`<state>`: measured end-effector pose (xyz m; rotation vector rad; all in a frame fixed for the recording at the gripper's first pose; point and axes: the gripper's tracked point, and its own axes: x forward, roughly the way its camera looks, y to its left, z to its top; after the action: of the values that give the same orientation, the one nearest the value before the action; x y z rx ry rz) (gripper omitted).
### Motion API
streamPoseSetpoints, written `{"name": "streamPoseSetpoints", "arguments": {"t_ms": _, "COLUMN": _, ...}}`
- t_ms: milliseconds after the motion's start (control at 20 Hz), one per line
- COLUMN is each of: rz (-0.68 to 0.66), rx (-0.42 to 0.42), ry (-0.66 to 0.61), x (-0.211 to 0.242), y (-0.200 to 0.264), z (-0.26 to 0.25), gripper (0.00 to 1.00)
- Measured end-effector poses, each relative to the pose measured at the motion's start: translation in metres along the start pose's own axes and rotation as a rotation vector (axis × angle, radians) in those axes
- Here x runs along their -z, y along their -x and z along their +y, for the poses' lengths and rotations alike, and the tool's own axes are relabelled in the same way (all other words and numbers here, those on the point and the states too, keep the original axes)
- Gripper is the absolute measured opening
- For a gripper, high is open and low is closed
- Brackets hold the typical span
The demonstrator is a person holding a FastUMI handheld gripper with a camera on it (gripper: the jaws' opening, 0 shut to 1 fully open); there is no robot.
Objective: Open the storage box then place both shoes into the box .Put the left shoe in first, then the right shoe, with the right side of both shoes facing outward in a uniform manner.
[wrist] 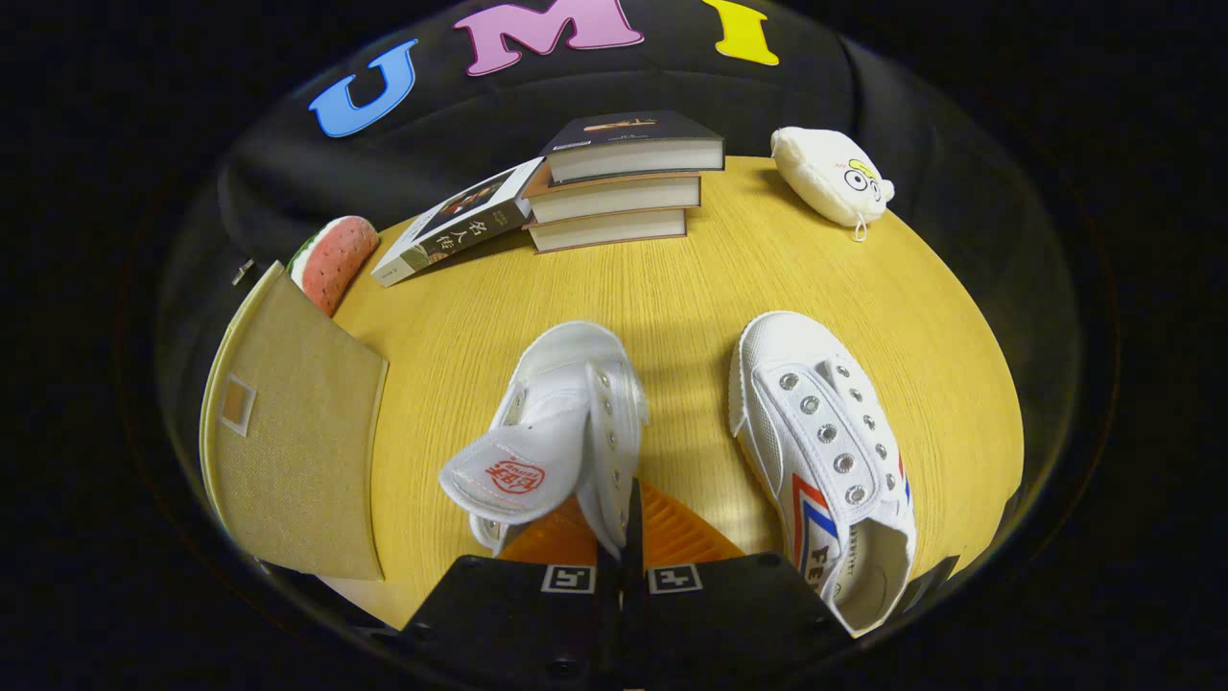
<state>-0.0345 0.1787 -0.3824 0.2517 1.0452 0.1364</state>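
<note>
A white canvas shoe [566, 403] with its tongue flopped out to the left sits right at my fingers, toe pointing away. My gripper [624, 518] is shut on the eyelet edge of its upper, and the shoe looks tilted, with its heel end hidden behind the fingers. A second white shoe [815, 432], with red and blue stripes on its side, lies flat on the wooden table [672, 288] just to the right, toe pointing away. The beige fabric storage box [297, 432] stands to the left of the held shoe. I cannot tell whether the box is open.
A stack of three books [624, 182] sits at the far side of the table, with another book [456, 221] leaning against it. A white plush toy [830, 173] lies at the far right. A red spotted plush [336, 259] sits behind the box.
</note>
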Motion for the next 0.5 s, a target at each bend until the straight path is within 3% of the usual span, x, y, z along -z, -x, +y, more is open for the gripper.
{"name": "streamPoseSetpoints", "arguments": {"t_ms": 500, "rz": -0.081, "rx": -0.106, "ry": -0.091, "x": -0.03, "y": 0.057, "z": 0.027, "gripper": 0.05}}
